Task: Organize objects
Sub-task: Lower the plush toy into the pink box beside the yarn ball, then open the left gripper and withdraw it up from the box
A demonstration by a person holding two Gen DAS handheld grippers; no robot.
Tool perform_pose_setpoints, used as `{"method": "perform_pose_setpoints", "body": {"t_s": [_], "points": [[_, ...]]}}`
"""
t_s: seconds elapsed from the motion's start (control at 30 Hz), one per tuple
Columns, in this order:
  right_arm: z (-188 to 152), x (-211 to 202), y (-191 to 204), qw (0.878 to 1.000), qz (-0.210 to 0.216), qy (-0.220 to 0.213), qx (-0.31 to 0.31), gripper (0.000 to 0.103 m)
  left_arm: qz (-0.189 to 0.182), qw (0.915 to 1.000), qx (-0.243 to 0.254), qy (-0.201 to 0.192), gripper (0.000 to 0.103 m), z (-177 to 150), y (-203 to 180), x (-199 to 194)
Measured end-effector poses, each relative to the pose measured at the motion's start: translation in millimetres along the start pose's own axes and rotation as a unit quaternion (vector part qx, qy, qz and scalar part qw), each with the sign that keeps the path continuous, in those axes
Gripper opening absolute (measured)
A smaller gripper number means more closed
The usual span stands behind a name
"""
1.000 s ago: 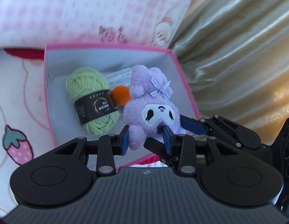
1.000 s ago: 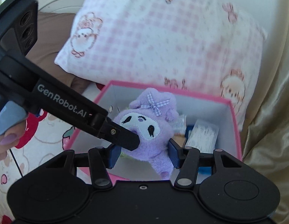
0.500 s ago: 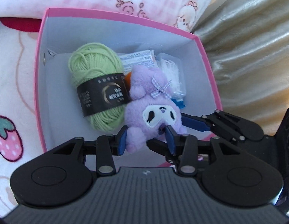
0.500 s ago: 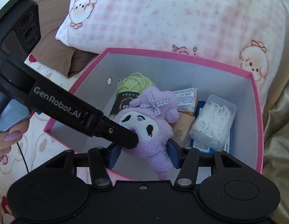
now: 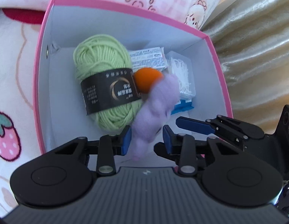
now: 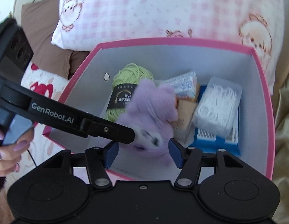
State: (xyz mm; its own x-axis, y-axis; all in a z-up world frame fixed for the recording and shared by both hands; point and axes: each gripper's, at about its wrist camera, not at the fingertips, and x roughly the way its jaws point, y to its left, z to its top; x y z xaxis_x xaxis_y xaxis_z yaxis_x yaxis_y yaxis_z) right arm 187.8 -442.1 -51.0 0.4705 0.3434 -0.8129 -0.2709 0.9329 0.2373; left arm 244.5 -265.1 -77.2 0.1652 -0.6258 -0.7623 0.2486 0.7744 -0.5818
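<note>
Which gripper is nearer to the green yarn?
Left. The left gripper, jaws just closing about the plush, is beside the yarn; the right gripper, jaws just opening about it, lies beyond the plush.

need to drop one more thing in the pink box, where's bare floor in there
Bare floor runs along the wall of the pink box that has the round hole, beside the green yarn, down to the near corner. The opposite half is crowded: packets, floss picks, orange ball, with the purple plush over the middle.
</note>
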Motion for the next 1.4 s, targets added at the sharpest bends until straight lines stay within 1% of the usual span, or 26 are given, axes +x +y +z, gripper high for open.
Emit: {"method": "perform_pose_setpoints", "body": {"t_s": [0.07,0.13,0.2,0.3,0.4,0.47,0.5,0.6,0.7,0.77,0.87,1.0,1.03,1.1,1.17,1.23,1.3,1.37,1.4], "points": [[-4.4,-2.3,-1.8,1.000,-0.006,-0.002,0.011,0.067,0.009,0.9999,0.000,-0.005,0.035,-1.4,-1.2,-0.1],[-7.3,-8.7,-2.1,0.999,-0.022,-0.023,0.015,0.067,0.026,0.9994,0.018,-0.013,0.033,-2.8,-6.5,0.2],[-7.1,-15.2,-4.6,0.998,-0.033,-0.041,0.019,0.067,0.031,0.9991,0.024,-0.017,0.033,-3.6,-8.9,2.3],[-5.9,-20.9,-10.8,0.997,-0.027,-0.058,0.049,0.066,0.039,0.9987,0.025,-0.023,0.033,-6.5,-11.7,1.5],[-12.4,-32.0,-6.9,0.994,-0.036,-0.077,0.064,0.066,0.041,0.9983,0.030,-0.031,0.033,-11.3,-17.4,-10.0],[-19.1,-41.2,1.2,0.993,-0.037,-0.094,0.064,0.066,0.055,0.9975,0.040,-0.019,0.034,-15.6,-25.7,-21.3],[-21.0,-45.4,5.6,0.992,-0.041,-0.099,0.060,0.066,0.066,0.9965,0.049,-0.016,0.034,-18.3,-31.7,-27.5],[-24.3,-61.4,22.2,0.991,-0.053,-0.115,0.048,0.066,0.097,0.9920,0.075,-0.033,0.039,-29.4,-45.0,-54.6],[-28.9,-81.7,40.8,0.987,-0.059,-0.139,0.047,0.066,0.090,0.9910,0.084,-0.052,0.042,-38.6,-48.8,-84.3],[-33.4,-94.3,52.7,0.985,-0.060,-0.156,0.051,0.066,0.093,0.9900,0.083,-0.066,0.045,-44.9,-48.9,-105.4],[-39.7,-109.2,70.9,0.982,-0.059,-0.175,0.048,0.068,0.107,0.9878,0.078,-0.082,0.050,-56.0,-46.0,-133.4],[-45.2,-119.0,94.0,0.981,-0.052,-0.180,0.050,0.070,0.141,0.9822,0.067,-0.105,0.055,-74.2,-37.1,-165.9],[-46.8,-120.8,99.3,0.982,-0.045,-0.179,0.050,0.071,0.140,0.9826,0.059,-0.108,0.055,-79.0,-34.1,-174.0],[-49.5,-126.2,113.0,0.983,-0.031,-0.176,0.033,0.071,0.123,0.9836,0.055,-0.121,0.055,-90.5,-29.1,-193.3],[-51.3,-134.4,128.5,0.983,-0.032,-0.179,0.006,0.071,0.118,0.9825,0.057,-0.133,0.057,-102.9,-27.4,-210.8],[-53.2,-143.2,142.8,0.982,-0.035,-0.186,-0.015,0.071,0.121,0.9802,0.059,-0.145,0.060,-113.8,-26.1,-225.3],[-55.7,-149.8,155.4,0.980,-0.038,-0.193,-0.028,0.076,0.128,0.9776,0.061,-0.156,0.062,-123.1,-25.9,-237.4],[-57.7,-151.7,164.6,0.980,-0.042,-0.194,-0.033,0.079,0.141,0.9742,0.062,-0.165,0.065,-129.6,-23.6,-244.9],[-58.8,-151.3,169.2,0.980,-0.045,-0.193,-0.033,0.083,0.148,0.9722,0.062,-0.171,0.068,-131.7,-22.1,-246.8]]}}
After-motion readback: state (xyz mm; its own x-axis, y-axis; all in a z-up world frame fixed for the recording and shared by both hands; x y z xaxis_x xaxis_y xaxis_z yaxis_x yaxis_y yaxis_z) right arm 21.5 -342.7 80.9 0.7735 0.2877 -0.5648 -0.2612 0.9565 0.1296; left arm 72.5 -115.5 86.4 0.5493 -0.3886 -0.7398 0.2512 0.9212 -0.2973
